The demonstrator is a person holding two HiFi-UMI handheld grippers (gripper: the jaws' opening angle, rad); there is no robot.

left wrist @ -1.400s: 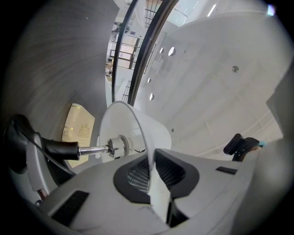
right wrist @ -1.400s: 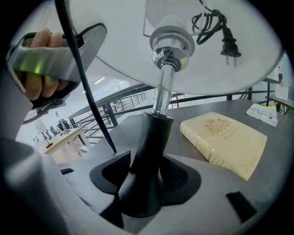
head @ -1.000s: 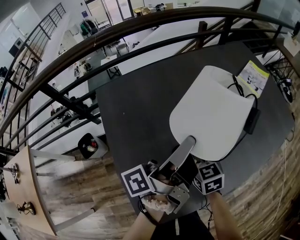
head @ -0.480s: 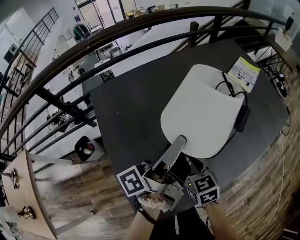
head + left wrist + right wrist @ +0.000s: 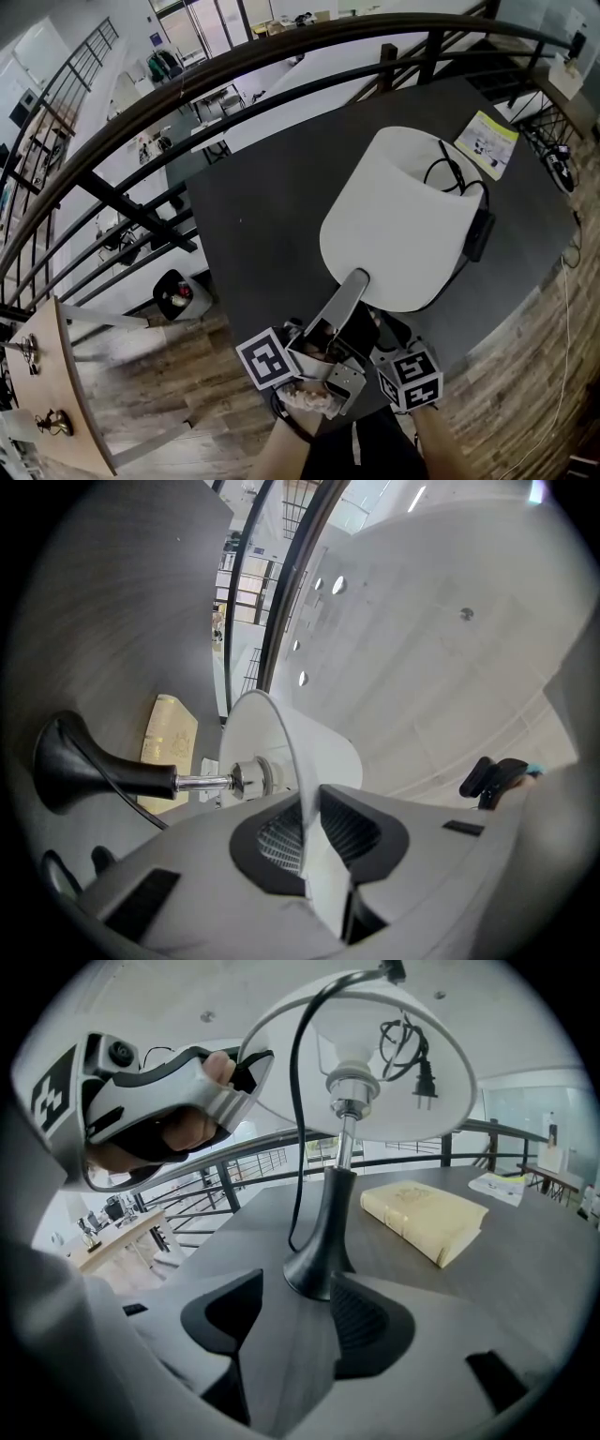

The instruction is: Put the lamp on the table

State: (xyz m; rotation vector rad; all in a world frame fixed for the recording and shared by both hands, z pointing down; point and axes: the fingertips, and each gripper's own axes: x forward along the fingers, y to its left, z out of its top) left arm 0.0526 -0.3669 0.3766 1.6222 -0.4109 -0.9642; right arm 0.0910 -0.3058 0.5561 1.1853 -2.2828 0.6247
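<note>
The lamp stands upright on the dark table (image 5: 272, 216), its black base (image 5: 319, 1274) flat on the top. In the head view its white shade (image 5: 398, 220) hides the base. My left gripper (image 5: 361, 278) reaches up to the shade's near rim. The thin rim (image 5: 302, 761) runs between its pads, and the jaws are opening. My right gripper (image 5: 298, 1312) is open and low over the table, with the base just ahead of its tips and nothing between them. The lamp's cord and plug (image 5: 417, 1063) are bundled inside the shade.
A cream book (image 5: 427, 1213) lies on the table right of the base. A leaflet (image 5: 486, 142) sits at the far right corner. A dark curved railing (image 5: 281, 75) runs behind the table, with a drop to the floor below at the left.
The shade has tipped, so more of its outer wall faces the head camera. Both grippers stay at the table's near edge, the right one slightly further left.
</note>
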